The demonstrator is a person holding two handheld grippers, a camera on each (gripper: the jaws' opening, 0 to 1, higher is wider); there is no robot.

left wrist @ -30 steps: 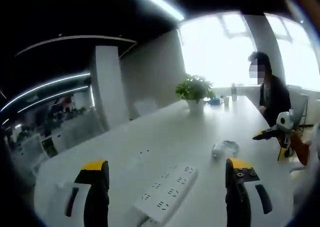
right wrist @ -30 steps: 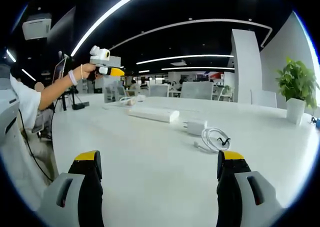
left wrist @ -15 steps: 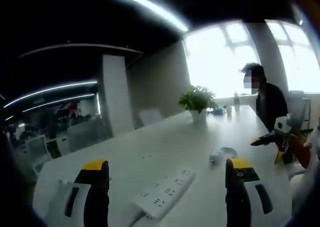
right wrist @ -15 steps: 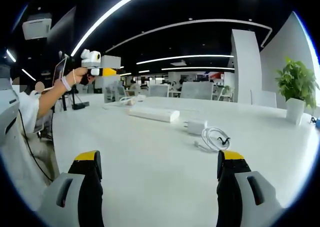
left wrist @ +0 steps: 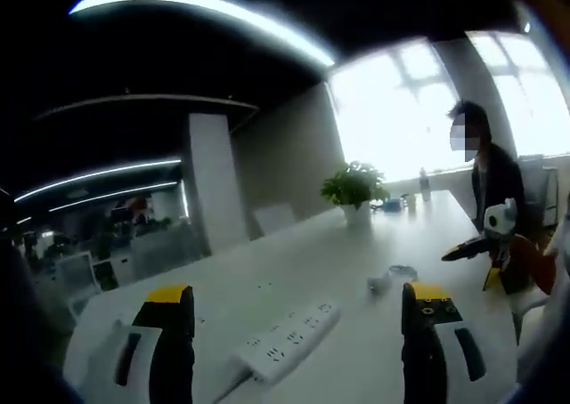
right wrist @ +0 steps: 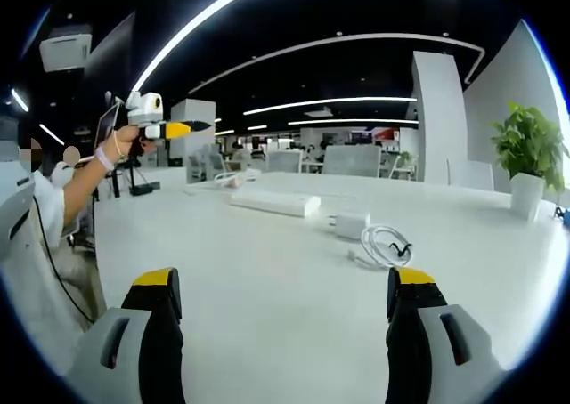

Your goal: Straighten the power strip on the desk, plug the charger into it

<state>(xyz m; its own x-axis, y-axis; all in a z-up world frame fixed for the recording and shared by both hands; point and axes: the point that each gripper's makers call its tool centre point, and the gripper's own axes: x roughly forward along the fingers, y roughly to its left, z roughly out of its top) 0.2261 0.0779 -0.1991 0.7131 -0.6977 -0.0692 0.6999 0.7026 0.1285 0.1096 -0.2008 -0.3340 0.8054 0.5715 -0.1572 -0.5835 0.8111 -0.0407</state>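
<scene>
**Both grippers held above the desk, power strip and charger untouched**

In the left gripper view, the left gripper (left wrist: 298,333) hangs over the white desk (left wrist: 356,244) with its two yellow-tipped fingers (left wrist: 169,302) spread wide and nothing between them. The power strip (left wrist: 285,337) lies on the desk between those fingers, set at a slant, its sockets facing up and its cord end toward the camera. Right of the power strip and farther along the desk sit the white charger (left wrist: 378,284) and its coiled cable (left wrist: 403,271), close together. Beyond the power strip, near the far end of the desk, stands a potted plant (left wrist: 354,190). At the right edge a seated person (left wrist: 494,186) is at the desk, and the right gripper (left wrist: 468,248) comes in just in front of them.

In the right gripper view, the left gripper (right wrist: 169,128) is held up in a hand (right wrist: 120,144) at the left, well above the desk (right wrist: 267,279). The power strip (right wrist: 274,202) lies across the desk farther back. Just right of the power strip is the charger (right wrist: 349,223), with the cable (right wrist: 385,246) looped beside it. The right gripper (right wrist: 285,333) is wide open and empty, well short of the power strip. The potted plant (right wrist: 527,159) stands far to the right.
</scene>
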